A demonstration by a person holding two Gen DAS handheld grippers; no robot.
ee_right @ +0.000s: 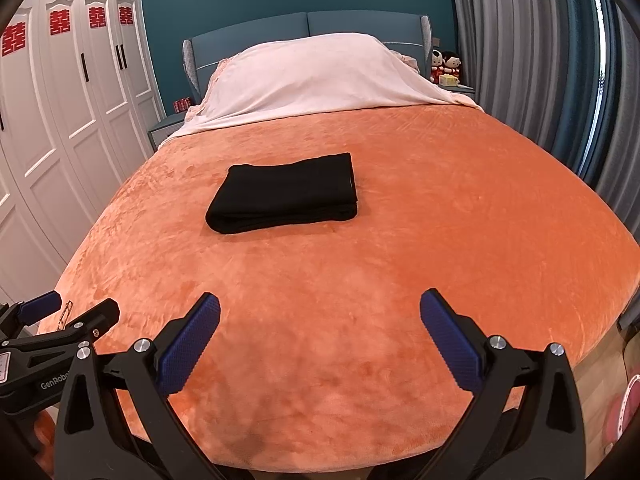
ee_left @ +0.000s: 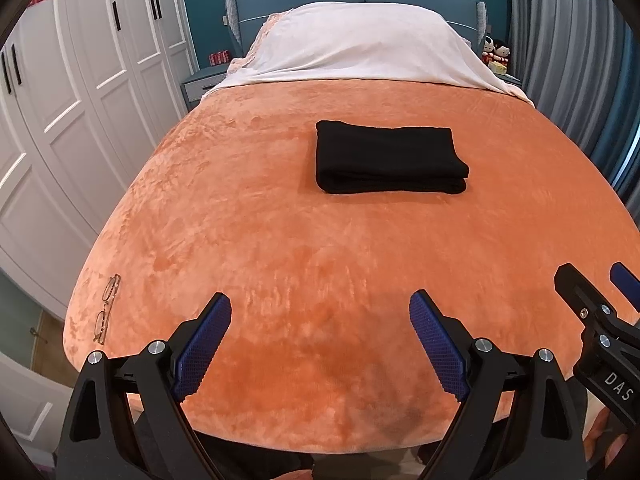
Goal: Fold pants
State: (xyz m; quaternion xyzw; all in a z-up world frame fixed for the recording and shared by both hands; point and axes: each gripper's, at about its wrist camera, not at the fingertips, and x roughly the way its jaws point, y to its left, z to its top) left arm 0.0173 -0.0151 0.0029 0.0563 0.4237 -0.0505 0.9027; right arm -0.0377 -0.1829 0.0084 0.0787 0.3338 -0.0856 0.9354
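Jaws of the left gripper [ee_left: 320,312] and right gripper [ee_right: 320,312] are being held wide apart, nothing between them. Black pants [ee_left: 390,158], folded into a rectangle, are lying mid-bed on the orange blanket [ee_left: 280,248], well beyond both grippers.

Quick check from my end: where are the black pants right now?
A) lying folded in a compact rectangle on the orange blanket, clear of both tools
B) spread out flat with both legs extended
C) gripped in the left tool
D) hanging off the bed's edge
A: the black pants lie as a layered rectangle on the orange plush blanket, while the left tool and right tool stand open and empty near the foot of the bed.
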